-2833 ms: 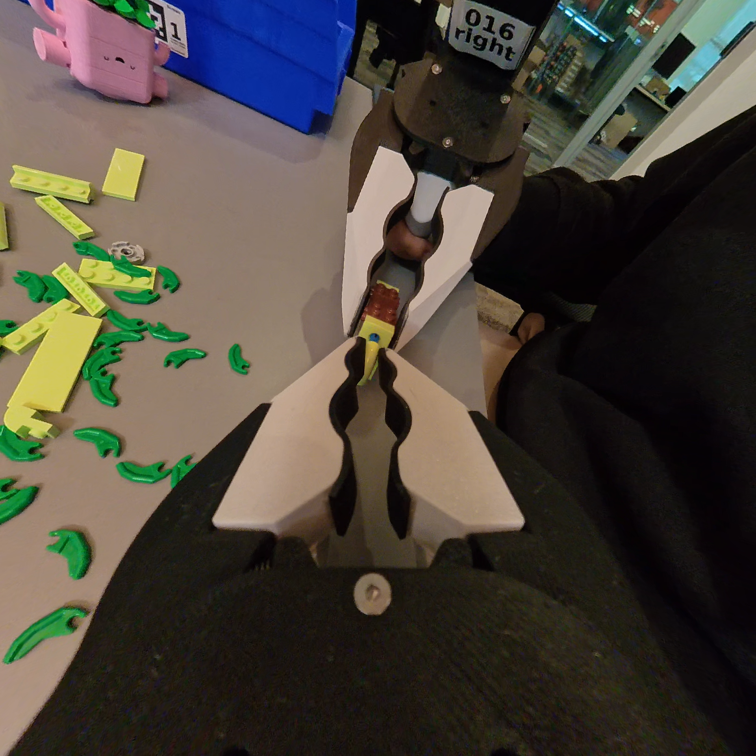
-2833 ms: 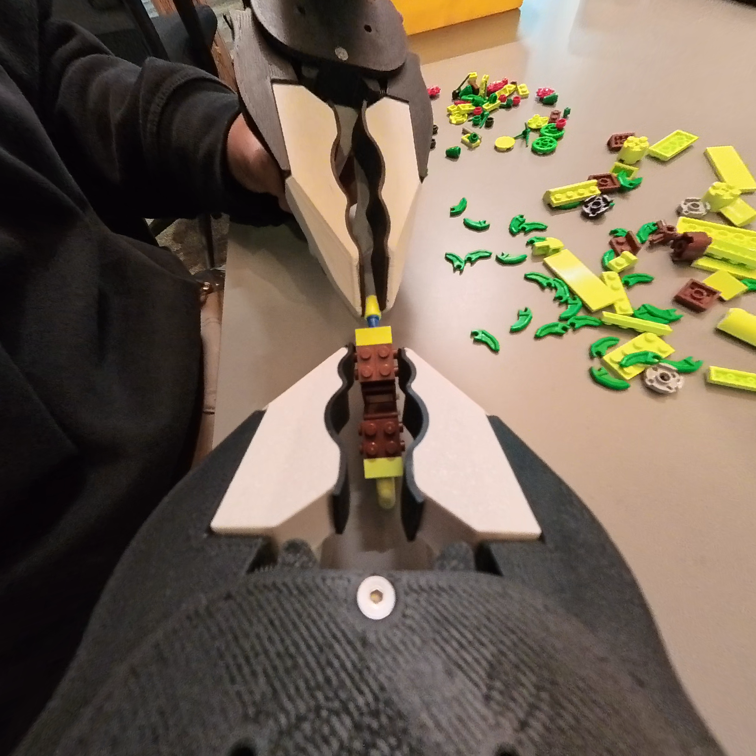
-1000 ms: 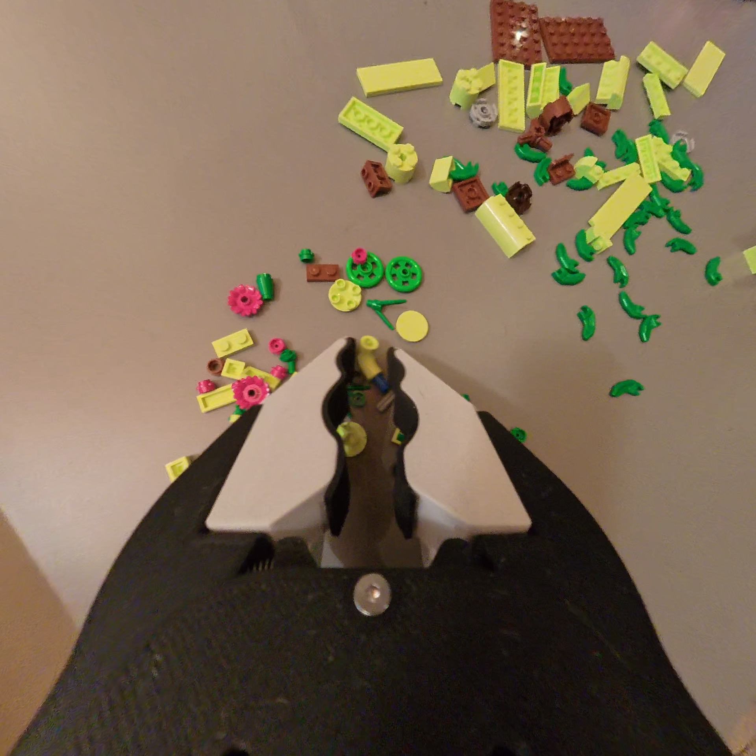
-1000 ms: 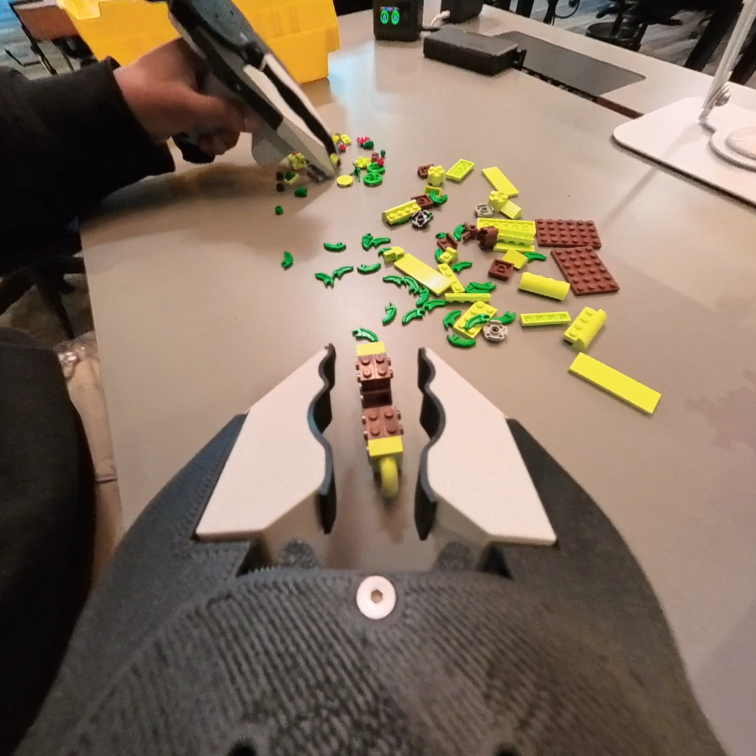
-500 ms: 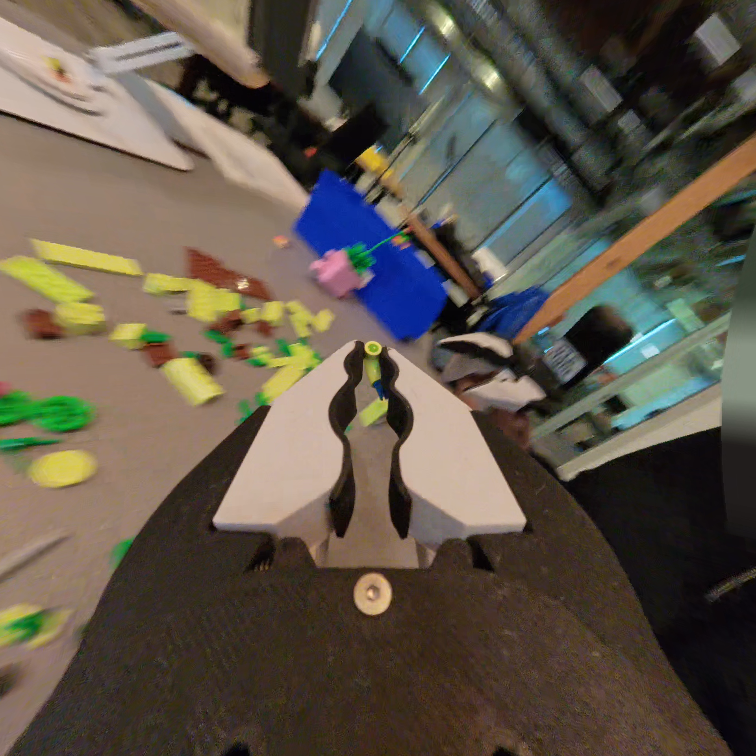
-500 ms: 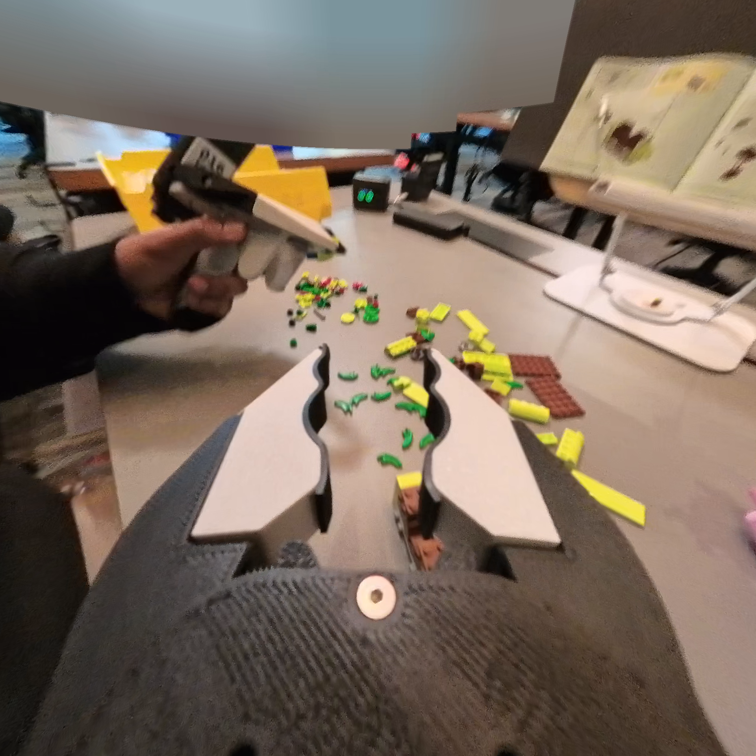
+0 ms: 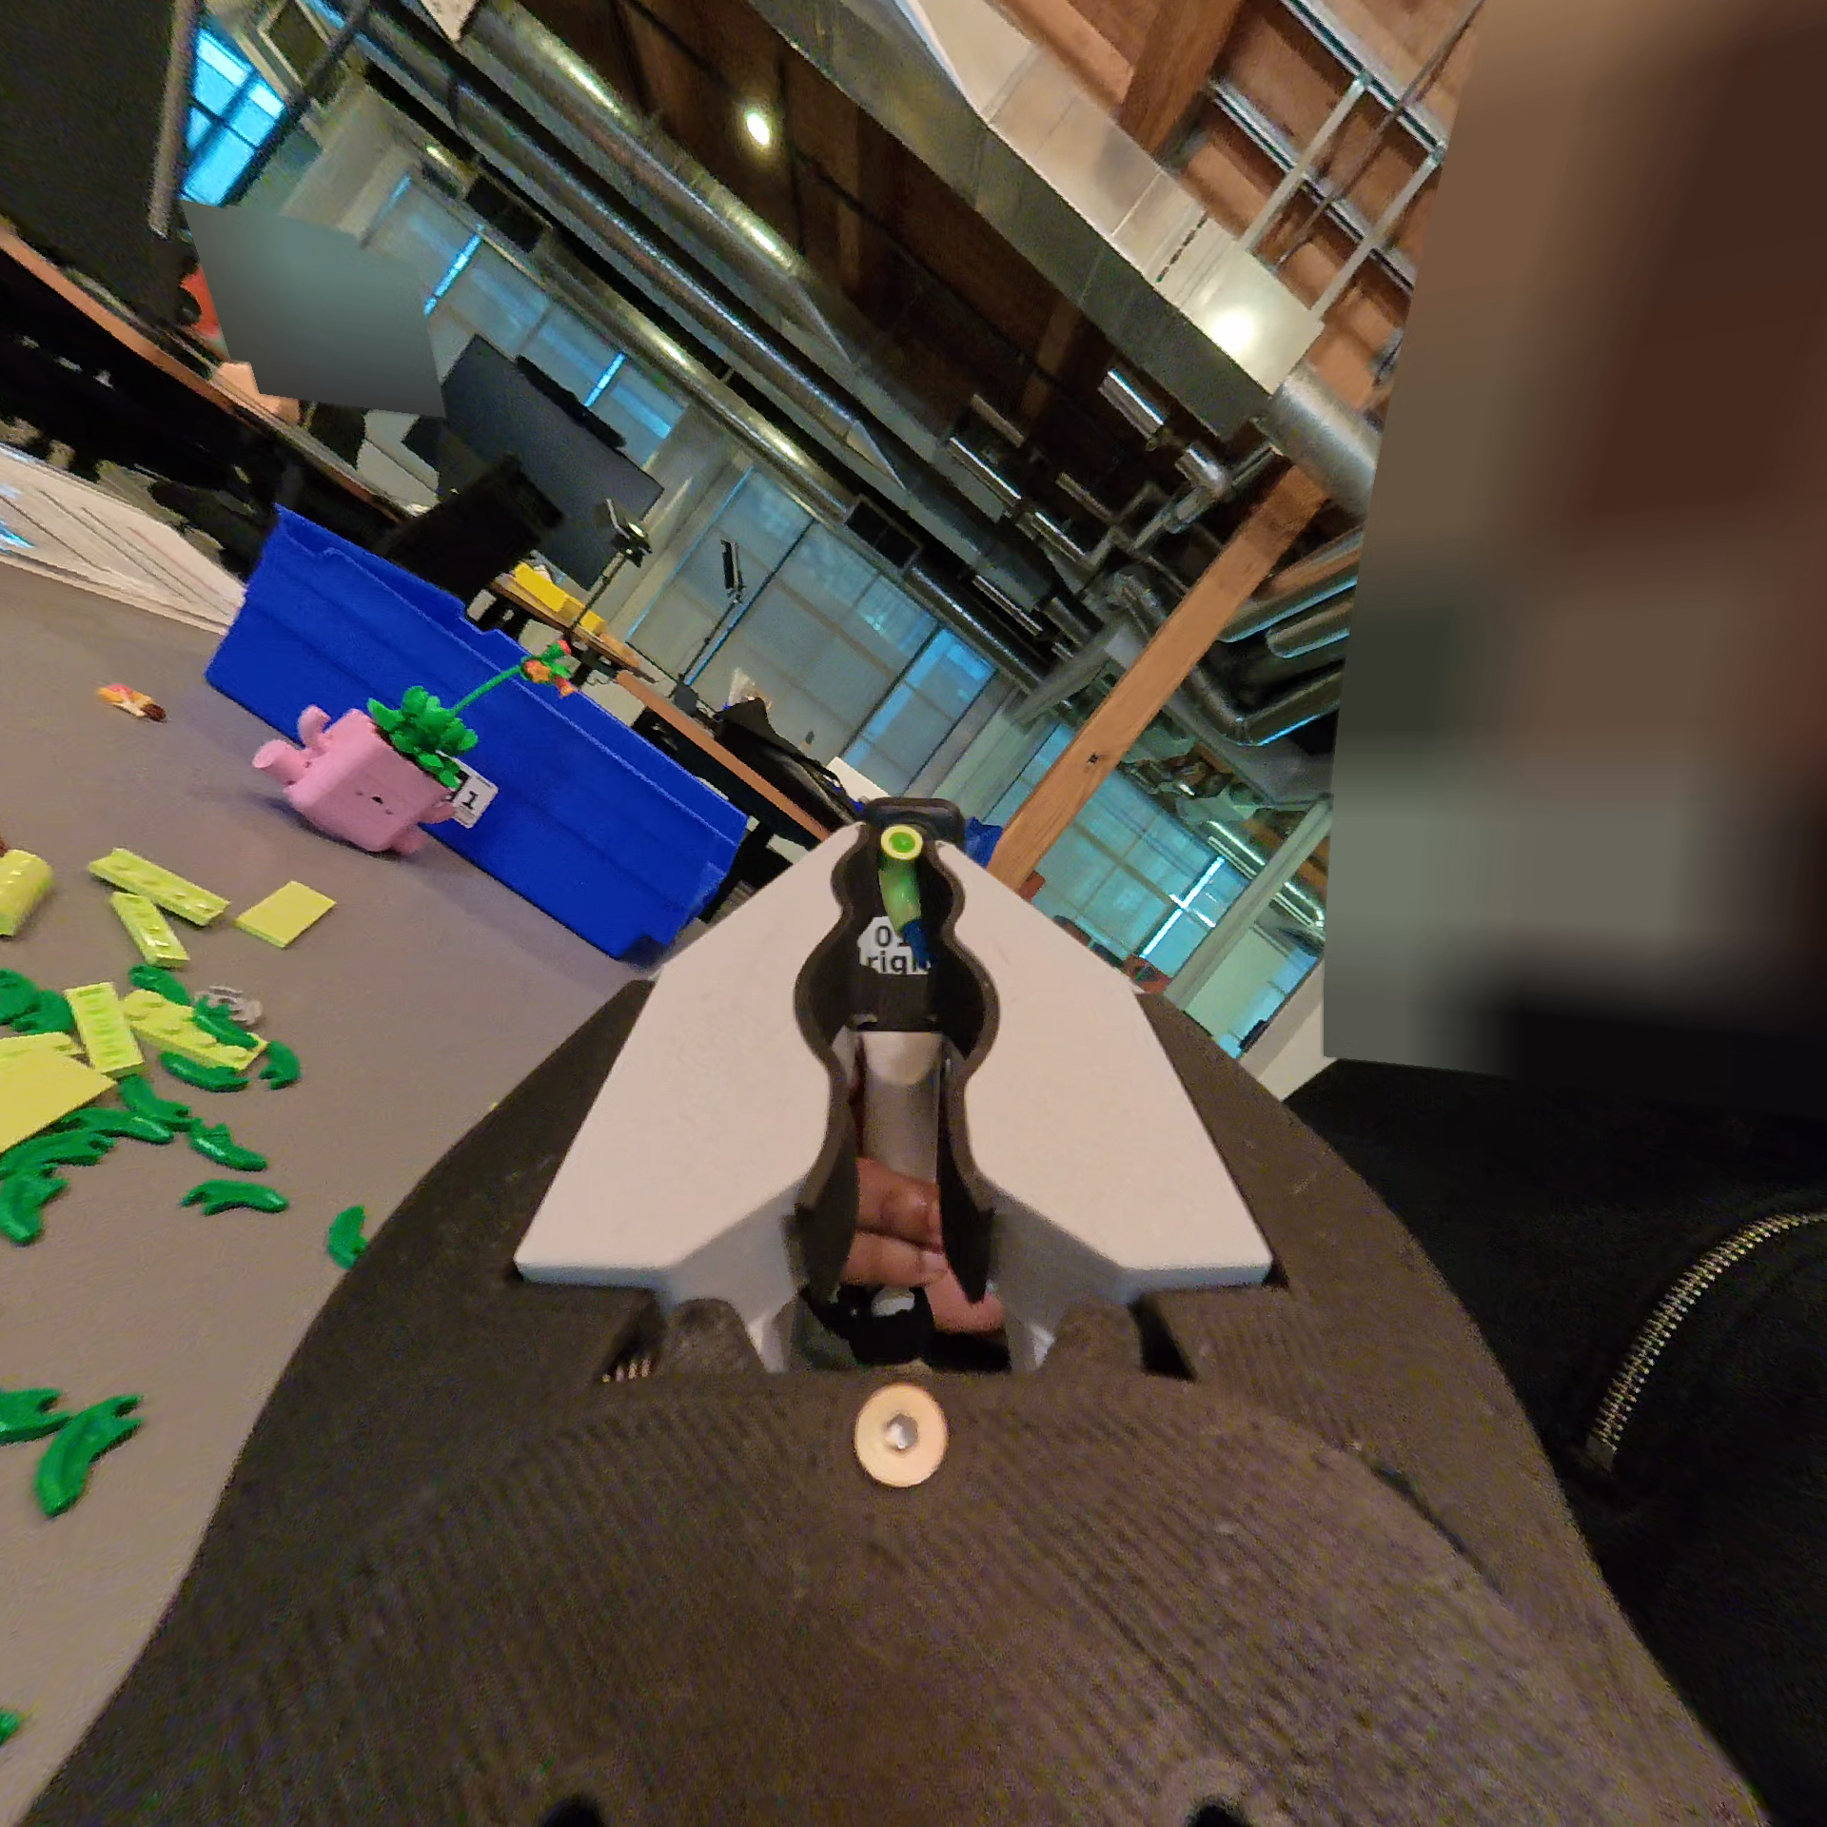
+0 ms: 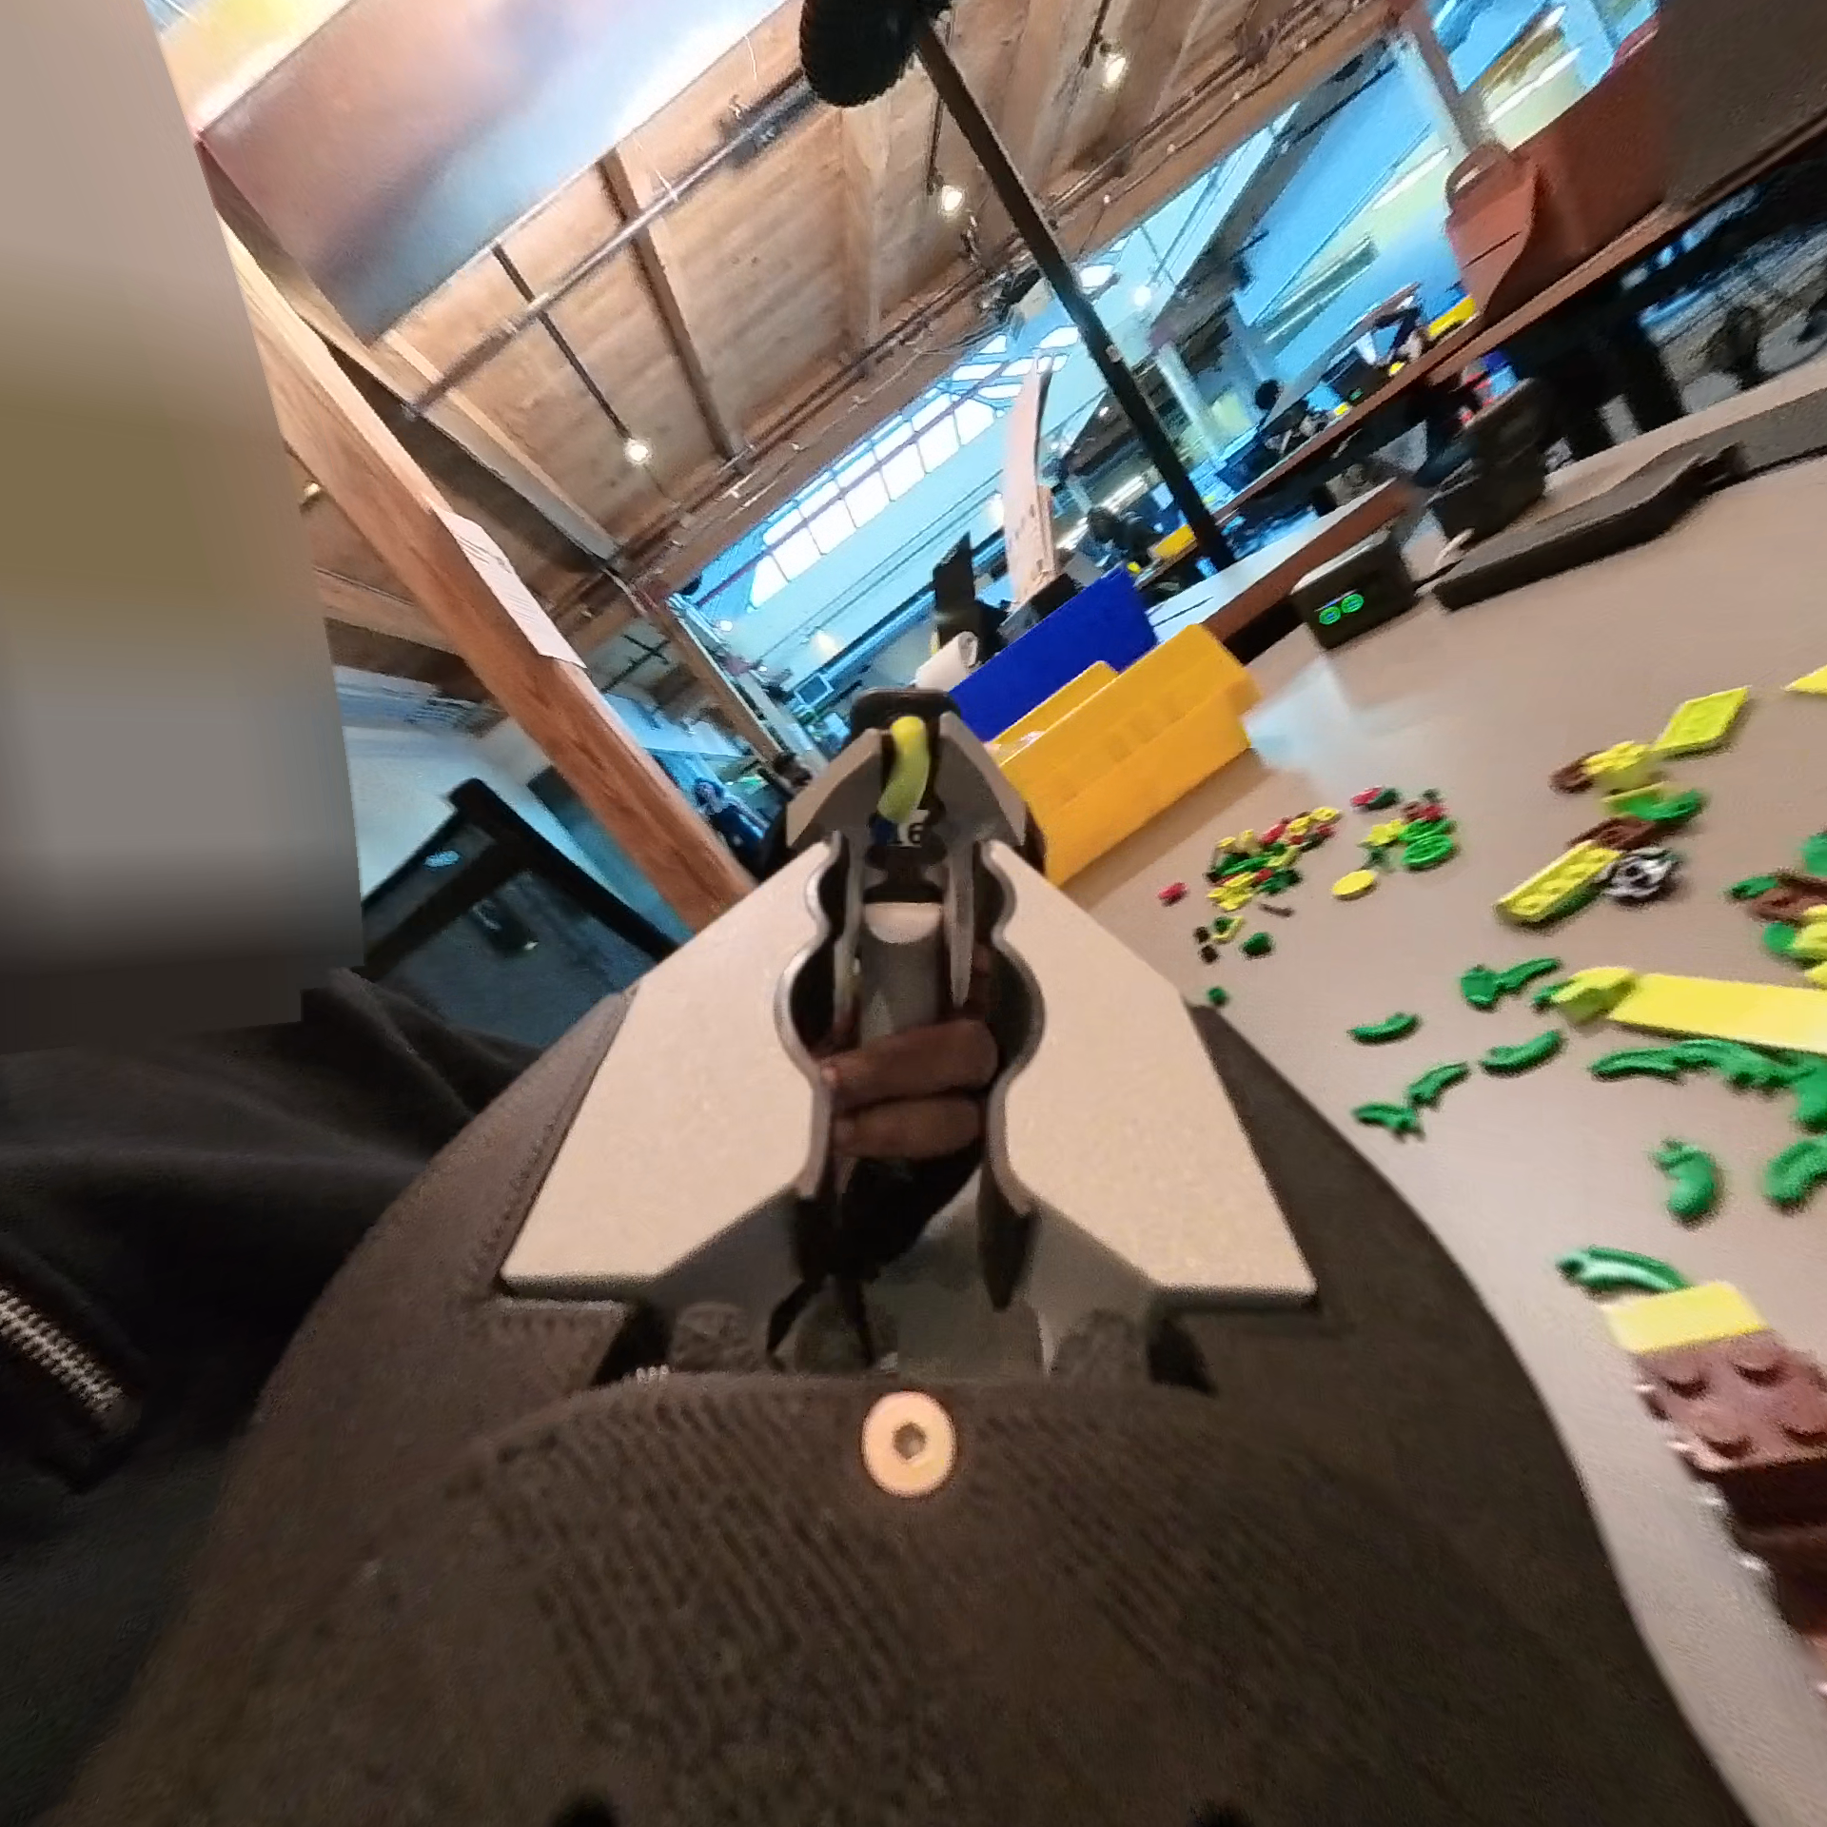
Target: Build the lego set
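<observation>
My left gripper (image 7: 900,850) is shut on a small lime curved piece with a blue pin (image 7: 902,880), held at its tips and raised above the table. My right gripper (image 8: 902,870) is open and empty. The two grippers face each other, tips close. The left gripper (image 8: 905,751) with the lime piece (image 8: 905,781) shows just beyond the right one's tips. The right gripper's handle (image 7: 895,1107) and a hand show through the left one's gap. A brown and lime brick assembly (image 8: 1740,1424) lies on the table at lower right.
Loose lime and green pieces (image 7: 148,1048) lie on the grey table at left, with a pink figure (image 7: 356,781) and a blue bin (image 7: 475,712) behind. A yellow bin (image 8: 1117,741) and more loose pieces (image 8: 1681,1048) show in the right wrist view. A dark jacket (image 7: 1631,1285) is close. My left and right fingertips are right by each other. Both grippers' tips are roughly 30 cm from the pink figure (image 7: 356,781).
Both grippers have swung up from the table and turned to face each other. The left one still holds the lime piece. The right one has left the brown assembly on the table.
</observation>
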Demonstrator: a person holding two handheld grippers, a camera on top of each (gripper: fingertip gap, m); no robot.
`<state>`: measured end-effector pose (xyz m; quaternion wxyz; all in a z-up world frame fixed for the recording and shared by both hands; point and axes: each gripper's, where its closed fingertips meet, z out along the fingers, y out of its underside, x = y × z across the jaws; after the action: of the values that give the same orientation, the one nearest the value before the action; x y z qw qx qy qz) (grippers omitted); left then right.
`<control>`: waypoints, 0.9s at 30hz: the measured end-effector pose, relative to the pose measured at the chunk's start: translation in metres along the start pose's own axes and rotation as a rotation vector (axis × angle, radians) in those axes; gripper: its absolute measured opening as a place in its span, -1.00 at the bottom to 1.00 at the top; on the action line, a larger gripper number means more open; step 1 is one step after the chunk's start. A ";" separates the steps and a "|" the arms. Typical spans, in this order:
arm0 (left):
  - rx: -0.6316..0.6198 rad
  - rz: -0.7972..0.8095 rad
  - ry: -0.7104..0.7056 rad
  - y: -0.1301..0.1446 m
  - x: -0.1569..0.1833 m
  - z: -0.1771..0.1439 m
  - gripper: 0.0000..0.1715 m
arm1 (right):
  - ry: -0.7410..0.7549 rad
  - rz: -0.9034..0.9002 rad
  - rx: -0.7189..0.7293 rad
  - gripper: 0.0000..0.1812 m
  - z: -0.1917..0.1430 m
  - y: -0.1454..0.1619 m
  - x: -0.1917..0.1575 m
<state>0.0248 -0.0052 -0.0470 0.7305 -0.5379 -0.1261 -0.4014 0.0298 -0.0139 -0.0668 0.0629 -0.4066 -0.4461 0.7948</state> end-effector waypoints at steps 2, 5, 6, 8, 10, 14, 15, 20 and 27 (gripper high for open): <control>-0.028 -0.017 0.020 0.008 0.002 0.004 -0.96 | -0.029 0.047 0.002 -0.75 0.003 0.003 -0.003; -0.049 -0.047 0.045 0.017 0.004 0.008 -0.95 | -0.093 0.107 0.020 -0.94 0.001 0.001 -0.007; -0.041 -0.046 0.046 0.017 0.004 0.008 -0.95 | -0.106 0.129 0.022 -0.95 0.000 -0.001 -0.006; -0.043 -0.047 0.040 0.016 0.002 0.007 -0.96 | -0.113 0.155 0.032 -0.95 -0.005 -0.004 -0.003; -0.062 -0.035 0.021 0.019 -0.002 0.007 -0.96 | -0.084 0.126 0.016 -0.95 -0.008 -0.006 0.002; -0.102 -0.040 0.011 0.023 -0.008 0.005 -0.95 | 0.012 -0.052 -0.086 -0.95 -0.012 -0.003 0.008; -0.116 -0.041 0.021 0.025 -0.008 0.004 -0.93 | 0.033 -0.106 -0.120 -0.95 -0.013 -0.001 0.008; -0.274 -0.101 0.112 0.044 -0.006 -0.001 -0.65 | 0.044 -0.357 -0.268 -0.95 -0.025 0.002 0.002; -0.343 -0.205 0.199 0.058 0.002 0.000 -0.74 | 0.004 -0.421 -0.392 -0.95 -0.033 0.017 -0.001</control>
<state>0.0681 0.0003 -0.0858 0.5925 -0.5963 -0.0374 -0.5403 0.0577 -0.0027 -0.0878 0.1477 -0.3110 -0.6659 0.6619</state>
